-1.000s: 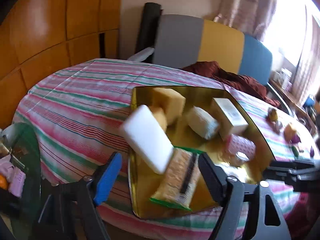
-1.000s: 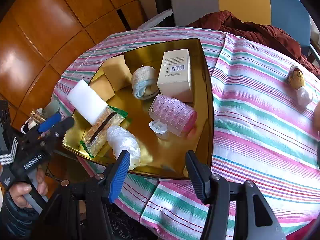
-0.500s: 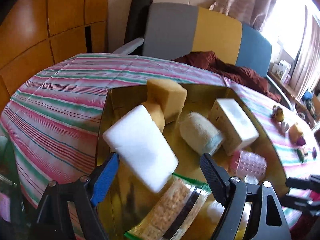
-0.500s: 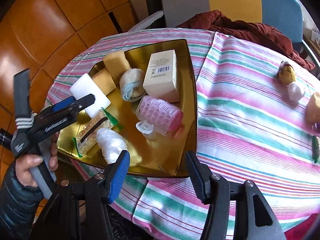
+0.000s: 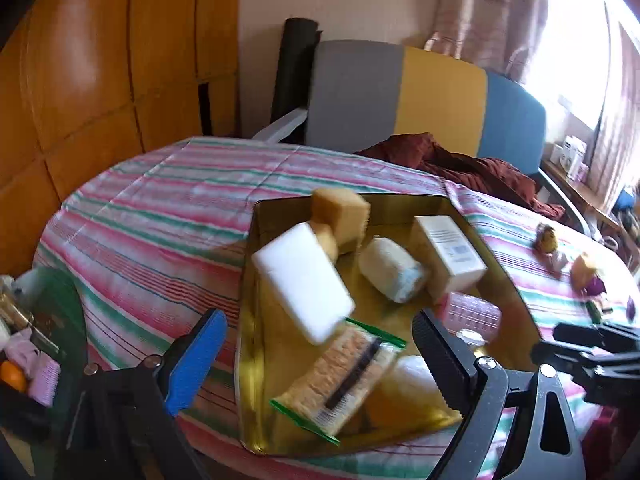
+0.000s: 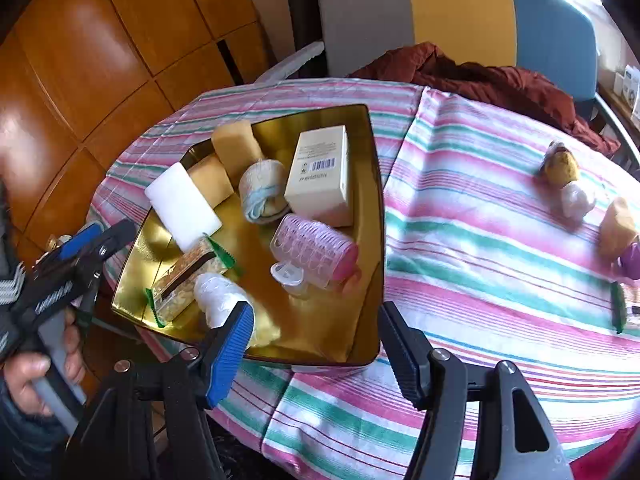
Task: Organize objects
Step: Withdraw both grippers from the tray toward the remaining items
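Observation:
A gold tray (image 6: 368, 184) (image 5: 250, 360) sits on the striped tablecloth and holds a white block (image 6: 182, 206) (image 5: 304, 280), yellow sponges (image 6: 236, 146), a cloth roll (image 6: 260, 190), a cream box (image 6: 320, 176), a pink roller (image 6: 314, 246), a cracker packet (image 5: 344, 376) (image 6: 188, 276) and a white plastic wad (image 6: 218, 298). My left gripper (image 5: 316, 352) is open and empty at the tray's near left corner; it also shows in the right wrist view (image 6: 96, 240). My right gripper (image 6: 316, 344) is open and empty over the tray's near edge.
Small items lie on the cloth at the right: a yellow toy (image 6: 562, 166), a white wad (image 6: 576, 200), a tan sponge (image 6: 618, 226) and a purple piece (image 6: 632, 260). A maroon cloth (image 6: 480, 76) drapes over chairs behind. A cluttered side stand (image 5: 36, 344) is at the left.
My left gripper has pulled back and away from the tray, empty throughout. My right gripper has shifted a little nearer the tray's near edge. The objects in the tray have not moved.

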The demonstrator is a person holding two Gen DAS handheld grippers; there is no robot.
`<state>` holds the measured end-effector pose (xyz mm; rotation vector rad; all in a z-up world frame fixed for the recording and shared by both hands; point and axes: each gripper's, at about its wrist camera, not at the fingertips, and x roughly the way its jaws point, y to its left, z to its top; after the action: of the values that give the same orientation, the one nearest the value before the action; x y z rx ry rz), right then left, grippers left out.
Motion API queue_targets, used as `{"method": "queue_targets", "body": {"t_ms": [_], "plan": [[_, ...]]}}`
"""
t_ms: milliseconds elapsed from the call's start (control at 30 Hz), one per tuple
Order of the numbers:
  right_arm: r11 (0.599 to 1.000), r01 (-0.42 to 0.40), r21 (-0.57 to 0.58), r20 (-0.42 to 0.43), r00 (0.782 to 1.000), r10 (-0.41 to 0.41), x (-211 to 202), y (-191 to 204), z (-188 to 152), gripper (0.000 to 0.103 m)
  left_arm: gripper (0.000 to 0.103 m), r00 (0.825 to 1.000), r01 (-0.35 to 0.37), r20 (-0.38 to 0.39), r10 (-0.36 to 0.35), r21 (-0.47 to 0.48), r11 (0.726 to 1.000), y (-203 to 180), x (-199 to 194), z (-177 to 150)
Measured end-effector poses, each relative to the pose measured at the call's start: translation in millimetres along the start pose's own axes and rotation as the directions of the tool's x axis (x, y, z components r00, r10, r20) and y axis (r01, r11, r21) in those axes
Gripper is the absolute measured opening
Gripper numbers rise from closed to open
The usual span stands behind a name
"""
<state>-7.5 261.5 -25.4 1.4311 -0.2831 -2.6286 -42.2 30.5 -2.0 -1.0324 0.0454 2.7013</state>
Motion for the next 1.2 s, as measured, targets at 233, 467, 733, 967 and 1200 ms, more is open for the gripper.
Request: {"method": "queue_targets", "body": {"t_ms": [233,467,733,967,1200], "plan": [[0.999,0.043,0.016,0.031,0.999,-0.043,-10,-10,-4,0.074,0.097,0.999,0.045,0.016,-0.046,0.079,0.996,-40,-16,4],[0.994,0.100,0.052,0.038,0.994,-0.102,-17,-31,-6,0.078,0.097,0.995,0.096,-0.004,-0.096,0.142,0.985,-70,-20,1],[0.981,0.173,0.093,0.035,0.984,-0.176,-24,-60,-9,0.078,0.097,0.989,0.148,-0.032,-0.145,0.204,0.968,-97,-18,-4],[0.948,0.271,0.165,0.024,0.960,-0.279,-40,-109,-9,0.078,0.097,0.981,0.196,-0.048,-0.190,0.240,0.951,-121,-14,-2],[0.862,0.363,0.353,-0.066,0.929,-0.364,-66,-199,-30,0.078,0.097,0.969,0.246,-0.081,-0.233,0.278,0.928,-147,-4,1]]}}
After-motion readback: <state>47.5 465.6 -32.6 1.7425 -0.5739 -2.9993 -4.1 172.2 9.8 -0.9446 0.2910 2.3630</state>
